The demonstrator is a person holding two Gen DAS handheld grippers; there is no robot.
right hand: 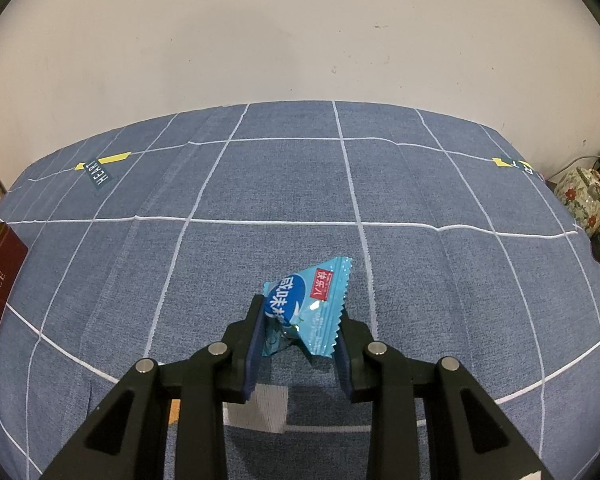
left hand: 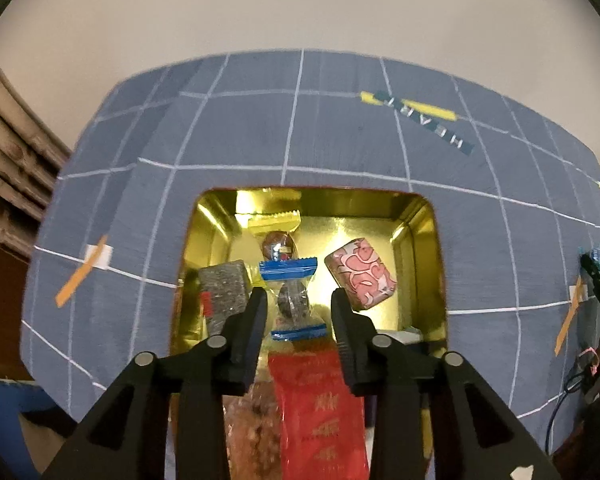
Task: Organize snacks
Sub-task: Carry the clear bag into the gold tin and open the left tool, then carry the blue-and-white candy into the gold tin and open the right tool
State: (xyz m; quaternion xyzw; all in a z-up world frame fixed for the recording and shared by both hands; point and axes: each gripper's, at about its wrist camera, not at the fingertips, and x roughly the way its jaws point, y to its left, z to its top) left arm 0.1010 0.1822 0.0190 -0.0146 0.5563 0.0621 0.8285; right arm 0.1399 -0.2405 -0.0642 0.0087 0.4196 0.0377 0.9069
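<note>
Gold metal lined the open tin (left hand: 416, 216) that sat on the blue checked cloth of the bench (left hand: 340, 140), and we judged the main risk to lie there: the left tool (left hand: 300, 304) hung above it with its jaws parted and pressing on nothing, while the clear sweet with blue ends (left hand: 294, 296) lay in the tin between the fingertips as we looked down, apparently let go. If we had dropped the tool again or closed it carelessly, a finger could have caught that wrapper or nudged the pink patterned sweet (left hand: 360, 276) just beside the right-hand finger, or the grey block (left hand: 224, 288) just beside the other. A red packet (left hand: 320, 408) lay nearer the camera, under the tool, and could have been dragged out. In the other view, our right tool (right hand: 300, 320) was clenched on a light blue wrapped candy (right hand: 312, 304), gripped near its lower part with the crimped end sticking up past the fingers; we thought such a slippery, off-centre hold might let it twist or fall onto the cloth. The tin's maroon side (right hand: 0, 276) showed well apart at the far left edge.
</note>
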